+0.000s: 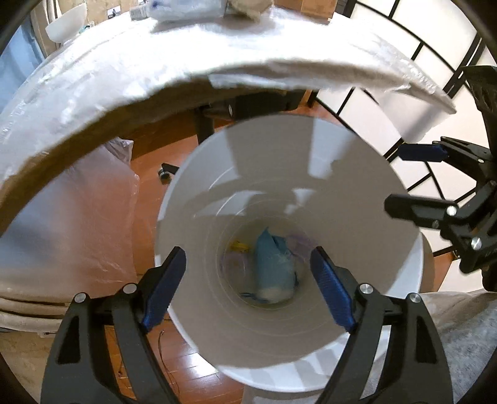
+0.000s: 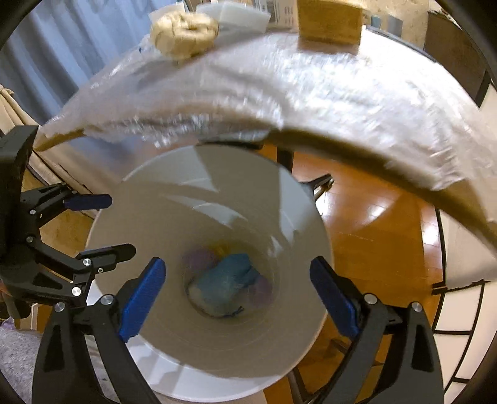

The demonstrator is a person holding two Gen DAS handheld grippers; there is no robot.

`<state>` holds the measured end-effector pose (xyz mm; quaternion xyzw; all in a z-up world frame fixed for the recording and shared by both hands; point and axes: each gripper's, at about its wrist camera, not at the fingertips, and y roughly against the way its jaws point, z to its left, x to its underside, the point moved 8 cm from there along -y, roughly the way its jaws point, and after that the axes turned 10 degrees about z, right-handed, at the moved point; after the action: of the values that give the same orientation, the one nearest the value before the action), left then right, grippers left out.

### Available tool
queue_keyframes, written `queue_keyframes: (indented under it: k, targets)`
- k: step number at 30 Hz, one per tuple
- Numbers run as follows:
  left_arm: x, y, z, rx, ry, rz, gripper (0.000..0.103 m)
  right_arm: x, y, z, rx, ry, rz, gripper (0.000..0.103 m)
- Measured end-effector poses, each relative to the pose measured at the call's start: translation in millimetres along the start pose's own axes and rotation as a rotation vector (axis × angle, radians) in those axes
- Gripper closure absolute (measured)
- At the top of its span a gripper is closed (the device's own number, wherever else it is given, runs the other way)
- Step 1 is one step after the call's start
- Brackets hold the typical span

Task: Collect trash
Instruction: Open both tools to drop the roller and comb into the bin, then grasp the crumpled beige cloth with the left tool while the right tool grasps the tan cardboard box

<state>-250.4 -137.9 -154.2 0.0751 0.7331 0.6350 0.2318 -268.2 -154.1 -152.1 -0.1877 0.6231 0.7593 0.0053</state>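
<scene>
A white trash bin (image 1: 357, 192) stands on the floor below the table edge; it also shows in the right wrist view (image 2: 174, 211). At its bottom lies a crumpled blue piece of trash (image 1: 273, 264) (image 2: 226, 279) with purple and yellow bits around it. My left gripper (image 1: 248, 282) is open and empty above the bin mouth. My right gripper (image 2: 237, 301) is open and empty above the bin too. Each gripper shows in the other's view: the right one (image 1: 419, 183), the left one (image 2: 102, 223). A crumpled beige wad (image 2: 184, 29) lies on the table.
The table (image 1: 155, 62) is covered in clear plastic sheeting (image 2: 310, 87). A cardboard box (image 2: 329, 20) and white packets (image 2: 239, 17) sit on it. A white bowl (image 1: 66, 23) is at the far left. Wooden floor (image 2: 372, 223) and a plastic-wrapped bundle (image 1: 71, 217) surround the bin.
</scene>
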Motion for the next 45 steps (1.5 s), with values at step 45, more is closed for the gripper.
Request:
queue_keyframes:
  k: [45]
  targets:
    - [-137,91,-6,-0.351,-0.160,-0.378,0.002,-189,62,-79,0.244,-0.070,-0.308,0.005]
